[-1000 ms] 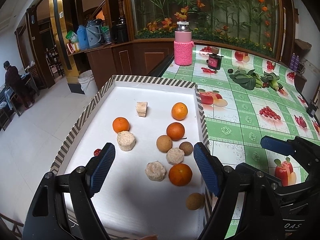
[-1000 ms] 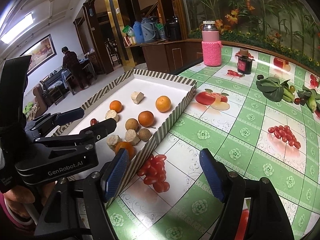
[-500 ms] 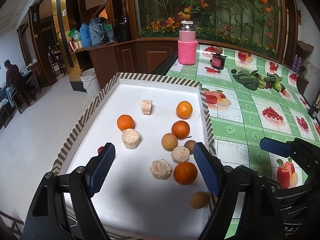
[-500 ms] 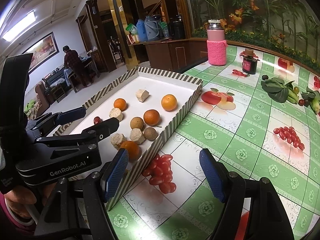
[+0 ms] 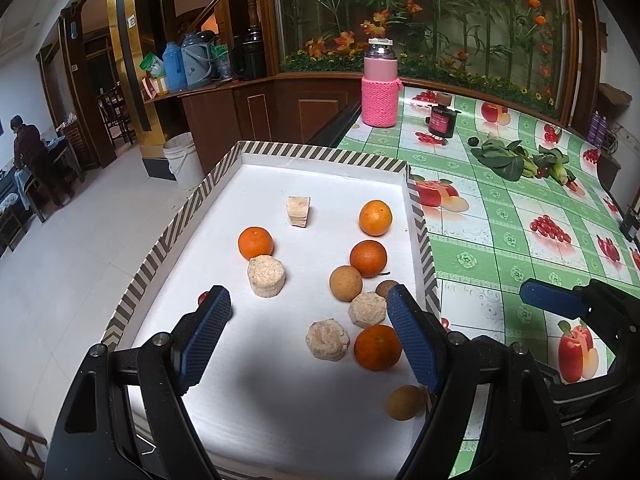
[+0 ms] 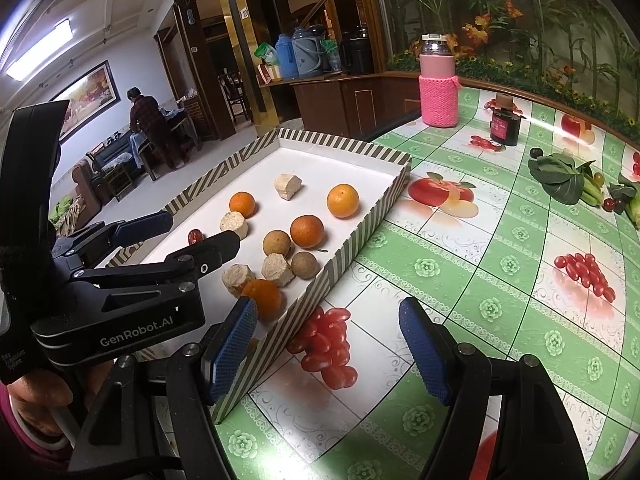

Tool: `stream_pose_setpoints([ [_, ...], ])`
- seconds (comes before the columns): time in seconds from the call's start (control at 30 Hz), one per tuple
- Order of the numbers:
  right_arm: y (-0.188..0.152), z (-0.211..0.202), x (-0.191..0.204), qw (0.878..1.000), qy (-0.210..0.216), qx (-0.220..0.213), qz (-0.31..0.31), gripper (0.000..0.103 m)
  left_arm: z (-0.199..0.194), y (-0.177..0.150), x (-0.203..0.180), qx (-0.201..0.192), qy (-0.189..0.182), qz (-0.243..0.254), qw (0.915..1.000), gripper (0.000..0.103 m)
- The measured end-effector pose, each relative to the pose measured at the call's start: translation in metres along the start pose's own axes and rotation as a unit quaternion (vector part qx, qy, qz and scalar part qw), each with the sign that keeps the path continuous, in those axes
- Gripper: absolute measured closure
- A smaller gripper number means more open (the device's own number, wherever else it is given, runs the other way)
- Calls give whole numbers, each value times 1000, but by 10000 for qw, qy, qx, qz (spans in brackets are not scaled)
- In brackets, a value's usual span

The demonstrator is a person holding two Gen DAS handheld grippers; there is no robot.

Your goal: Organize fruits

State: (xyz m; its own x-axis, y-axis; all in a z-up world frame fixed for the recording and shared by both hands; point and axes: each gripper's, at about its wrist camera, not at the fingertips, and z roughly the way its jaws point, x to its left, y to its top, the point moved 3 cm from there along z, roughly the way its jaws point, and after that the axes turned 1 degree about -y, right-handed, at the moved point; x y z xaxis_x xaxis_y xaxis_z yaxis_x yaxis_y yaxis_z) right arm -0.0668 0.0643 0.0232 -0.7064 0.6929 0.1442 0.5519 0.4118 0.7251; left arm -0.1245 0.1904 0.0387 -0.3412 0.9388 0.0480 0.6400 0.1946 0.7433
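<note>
A table point(image 6: 500, 264) covered by a green checked cloth printed with fruit is seen across the right of the frame. On it are set a striped-edged white tray point(image 6: 352, 240) at centre left, a pink-sleeved bottle point(image 6: 438, 96) and dark jar point(image 6: 505, 128) at the top, and leafy greens point(image 6: 560, 180) at upper right.

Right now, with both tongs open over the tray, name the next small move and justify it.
Probably lower the left tongs onto the nearest orange. They hang open and empty above the white tray, and that orange lies just inside their right finger, with a beige cake close beside it, so approach carefully.
</note>
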Motion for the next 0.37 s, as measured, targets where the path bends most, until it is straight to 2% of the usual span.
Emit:
stream_pose_setpoints([
  [0.23,-1,0,-3,10000,9,11,51,28,1,0,-3,-39,58,80,9999,22],
  [0.37,-2,-9,-18,9998,-77,-60,198,28,0,2,-15,-15,-47,172,9998,22],
])
